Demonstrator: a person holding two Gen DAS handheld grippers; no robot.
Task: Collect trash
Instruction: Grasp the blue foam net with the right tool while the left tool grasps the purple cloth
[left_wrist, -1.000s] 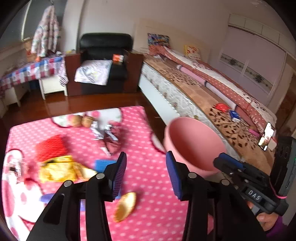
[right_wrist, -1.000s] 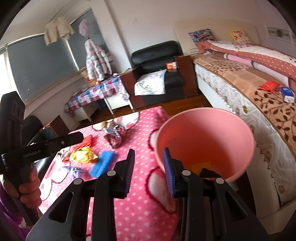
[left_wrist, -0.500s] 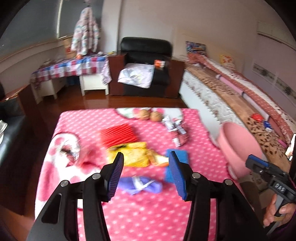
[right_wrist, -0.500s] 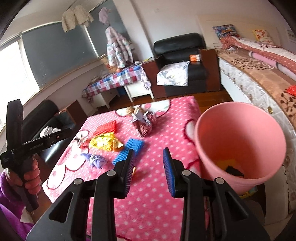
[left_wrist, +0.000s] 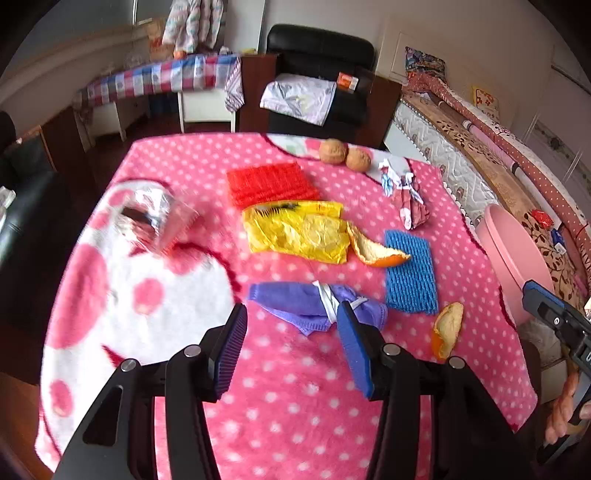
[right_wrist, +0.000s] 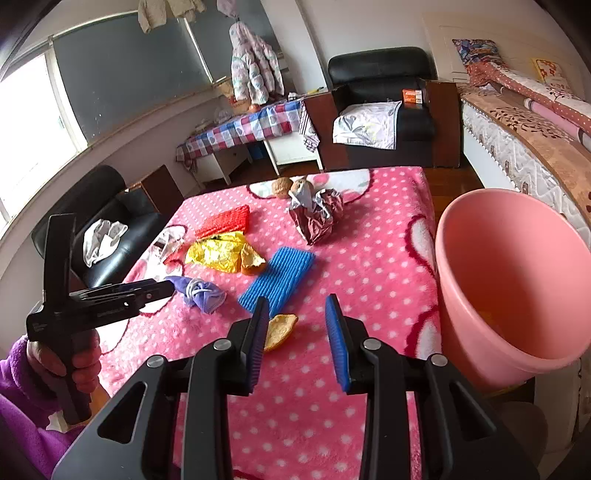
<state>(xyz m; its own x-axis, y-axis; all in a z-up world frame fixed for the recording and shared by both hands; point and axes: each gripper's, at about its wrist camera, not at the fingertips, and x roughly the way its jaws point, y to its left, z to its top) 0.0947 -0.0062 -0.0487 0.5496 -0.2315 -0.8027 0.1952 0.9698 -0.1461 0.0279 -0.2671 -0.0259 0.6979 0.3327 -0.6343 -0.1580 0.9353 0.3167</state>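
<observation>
Trash lies on the pink dotted table: a purple net sleeve (left_wrist: 314, 304) (right_wrist: 201, 293), a blue foam net (left_wrist: 410, 275) (right_wrist: 279, 278), a yellow wrapper (left_wrist: 295, 230) (right_wrist: 218, 253), a red foam net (left_wrist: 269, 182), orange peels (left_wrist: 447, 330) (right_wrist: 280, 328) and a crumpled maroon wrapper (right_wrist: 317, 218). My left gripper (left_wrist: 291, 350) is open and empty, just short of the purple sleeve. My right gripper (right_wrist: 297, 339) is open and empty above the near peel. The pink bucket (right_wrist: 517, 291) (left_wrist: 506, 254) stands at the table's right edge.
Two walnuts (left_wrist: 343, 155) lie at the table's far edge, a clear plastic wrapper (left_wrist: 155, 218) at the left. A black armchair (left_wrist: 317, 74) and a checked table (left_wrist: 166, 77) stand behind; a bed (left_wrist: 491, 155) runs along the right.
My left gripper swung from the bucket back over the table and came down close to the purple sleeve. My right gripper moved off the bucket towards the near orange peel.
</observation>
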